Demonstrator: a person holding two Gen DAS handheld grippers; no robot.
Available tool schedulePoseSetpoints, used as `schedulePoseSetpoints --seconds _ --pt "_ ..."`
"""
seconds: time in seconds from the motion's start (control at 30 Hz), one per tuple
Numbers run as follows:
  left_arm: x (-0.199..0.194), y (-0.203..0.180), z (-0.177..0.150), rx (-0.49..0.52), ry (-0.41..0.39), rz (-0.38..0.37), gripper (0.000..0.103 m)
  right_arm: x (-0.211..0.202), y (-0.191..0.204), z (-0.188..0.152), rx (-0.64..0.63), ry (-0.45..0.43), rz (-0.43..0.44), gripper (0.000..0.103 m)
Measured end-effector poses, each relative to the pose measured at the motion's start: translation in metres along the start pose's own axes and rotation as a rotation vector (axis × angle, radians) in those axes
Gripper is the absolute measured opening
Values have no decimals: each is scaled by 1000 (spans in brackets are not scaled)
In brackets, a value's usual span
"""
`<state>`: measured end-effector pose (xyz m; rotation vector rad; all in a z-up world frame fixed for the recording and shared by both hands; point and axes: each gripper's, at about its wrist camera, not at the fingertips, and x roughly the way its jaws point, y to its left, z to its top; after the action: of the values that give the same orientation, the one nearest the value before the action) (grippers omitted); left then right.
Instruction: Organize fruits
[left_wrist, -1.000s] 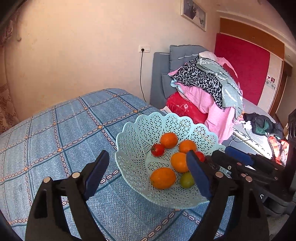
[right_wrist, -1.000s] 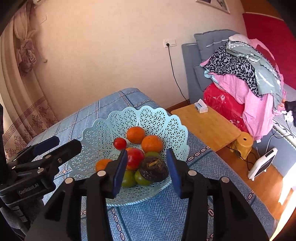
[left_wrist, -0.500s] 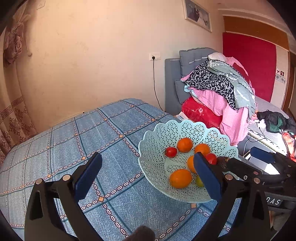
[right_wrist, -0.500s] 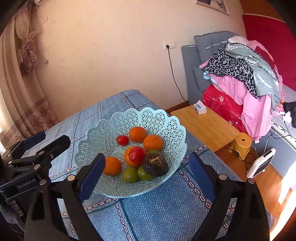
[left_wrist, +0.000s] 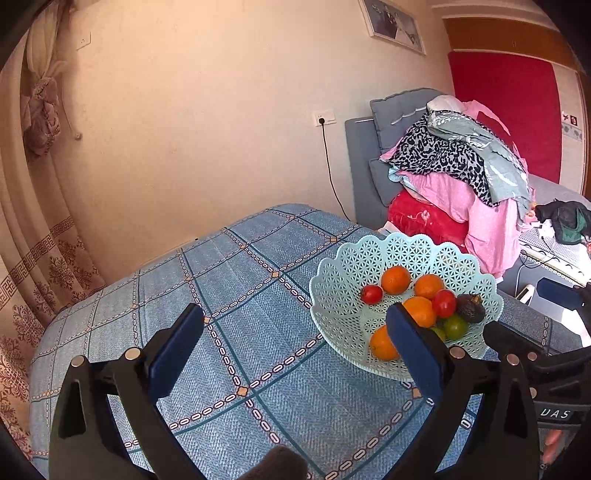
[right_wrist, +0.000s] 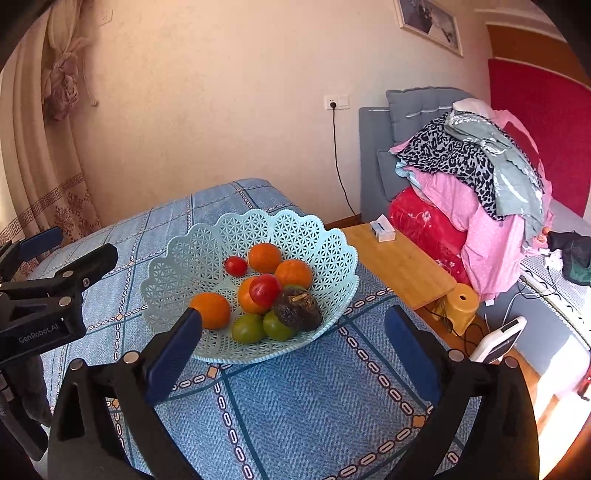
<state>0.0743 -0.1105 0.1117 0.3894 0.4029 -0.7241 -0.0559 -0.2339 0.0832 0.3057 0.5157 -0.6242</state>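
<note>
Both wrist views look down from near onto the shared fruit basket.

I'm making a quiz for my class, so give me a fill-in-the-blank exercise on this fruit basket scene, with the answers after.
1. The light blue lattice plastic basket holds ____ round orange fruits.
2. The wrinkled dark brown fruit rests against the ____ fruits.
3. Both the left tool and the right tool are ____ and hold nothing.
4. The basket sits on a ____ checked cloth.

Answers: four; green; open; blue
</note>
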Motion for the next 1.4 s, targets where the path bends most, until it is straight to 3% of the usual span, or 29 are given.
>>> schedulePoseSetpoints --seconds 0.13,0.43,1.4 --pt "-5 0 -2 17 -7 2 100 6 3 -3 -57 41 -35 98" --pt "1 2 -10 33 22 -12 100 10 10 -11 -72 85 -8 98" --pt "34 -2 -26 42 90 -9 100 17 9 -10 -46 88 -33 98"
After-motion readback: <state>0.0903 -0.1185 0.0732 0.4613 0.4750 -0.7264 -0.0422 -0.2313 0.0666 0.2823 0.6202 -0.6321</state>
